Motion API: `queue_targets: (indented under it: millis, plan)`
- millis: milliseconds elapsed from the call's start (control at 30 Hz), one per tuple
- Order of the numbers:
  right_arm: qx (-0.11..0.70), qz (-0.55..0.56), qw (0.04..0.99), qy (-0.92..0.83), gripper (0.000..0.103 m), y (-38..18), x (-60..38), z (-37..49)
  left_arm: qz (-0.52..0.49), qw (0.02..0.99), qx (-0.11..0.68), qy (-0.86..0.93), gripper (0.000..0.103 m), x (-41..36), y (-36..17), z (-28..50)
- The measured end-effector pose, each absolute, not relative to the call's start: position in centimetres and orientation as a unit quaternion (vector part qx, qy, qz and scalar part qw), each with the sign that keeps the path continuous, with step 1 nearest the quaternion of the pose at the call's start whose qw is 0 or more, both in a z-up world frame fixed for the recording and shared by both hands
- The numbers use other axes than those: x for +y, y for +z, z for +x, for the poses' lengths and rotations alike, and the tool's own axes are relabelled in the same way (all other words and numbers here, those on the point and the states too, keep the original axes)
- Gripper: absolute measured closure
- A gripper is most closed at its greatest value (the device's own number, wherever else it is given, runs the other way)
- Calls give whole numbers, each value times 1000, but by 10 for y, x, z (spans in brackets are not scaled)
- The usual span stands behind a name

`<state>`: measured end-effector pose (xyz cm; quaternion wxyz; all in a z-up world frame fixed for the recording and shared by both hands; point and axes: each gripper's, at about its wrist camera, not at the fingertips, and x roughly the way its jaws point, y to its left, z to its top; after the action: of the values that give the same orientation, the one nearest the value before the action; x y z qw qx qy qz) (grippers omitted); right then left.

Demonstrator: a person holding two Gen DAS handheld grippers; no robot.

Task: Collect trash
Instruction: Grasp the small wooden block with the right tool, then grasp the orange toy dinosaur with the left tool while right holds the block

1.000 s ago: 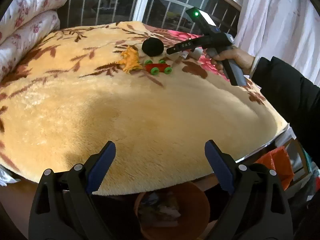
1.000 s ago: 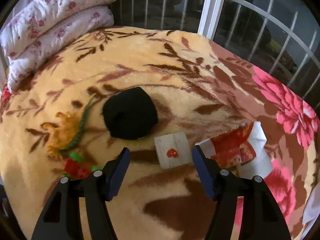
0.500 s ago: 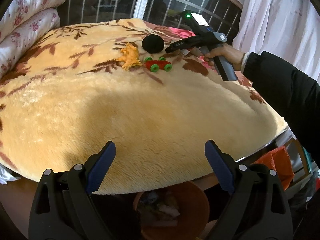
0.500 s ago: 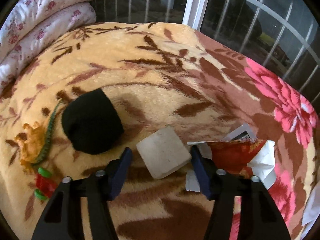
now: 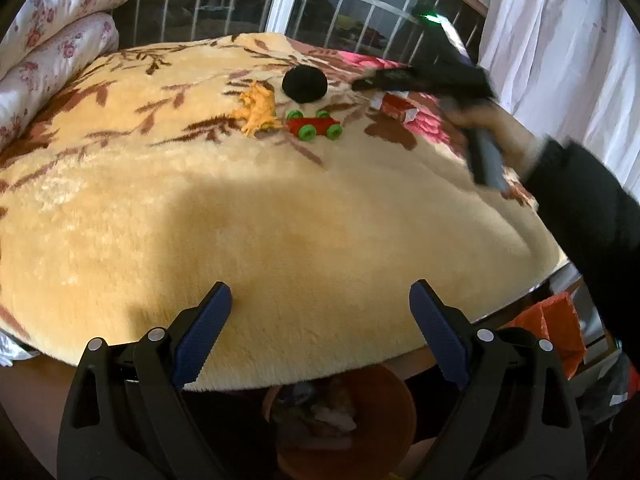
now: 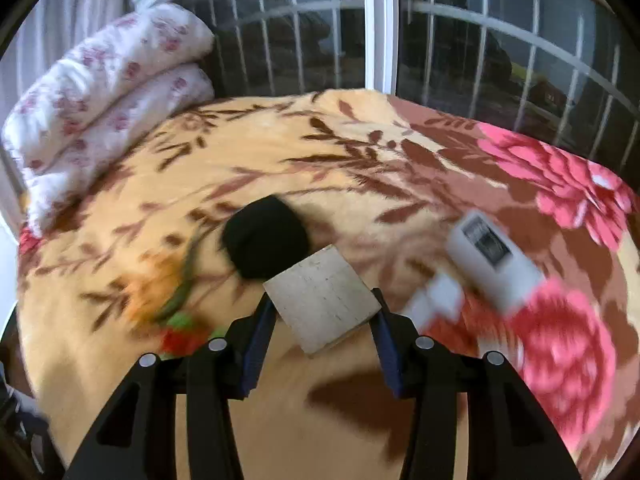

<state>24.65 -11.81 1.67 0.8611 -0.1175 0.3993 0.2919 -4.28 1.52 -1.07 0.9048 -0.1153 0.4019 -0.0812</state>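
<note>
Between the right gripper's jaws sits a white square card, clamped.

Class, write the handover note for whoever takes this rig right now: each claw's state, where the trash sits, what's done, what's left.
Right claw: shut on the white square card, lifted off the blanket.
Left claw: open, empty, above the brown bin at the bed's edge.
Red-and-white wrapper lies on the blanket, beside the black ball.
Done: card grasped.
Left: probably bin the card, then fetch the wrapper.
</note>
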Motion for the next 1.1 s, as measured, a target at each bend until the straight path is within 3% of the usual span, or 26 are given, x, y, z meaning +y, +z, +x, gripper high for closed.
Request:
queue_targets:
  millis: [333,667,700,800,867,933,1000,1100]
  plan:
    - [378,-45,877,292,56,25,-191,101,-81,904,416,-58,15,42,22,52]
    - [371,-3,884,285,56,20,-221,74,-214,835,506,-5,16,97,-17,197]
    - [373,-3,883,285,56,18,-221,75,-221,824,521,-3,25,97,-25,205]
    - [379,1,880,286,56,9,-221,79,-205,808,551,28,30,95,-39,223]
    - [382,8,879,286,56,4,-222,80,-169,809,559,60,45,88,-38,223]
    - [385,19,877,287,56,0,-221,81,-141,819,552,62,48,80,-38,219]
    - [385,25,876,289,56,-1,-220,80,-109,836,534,68,63,74,-35,209]
    - [381,28,877,293,56,3,-217,75,-116,853,506,54,63,76,-25,192]
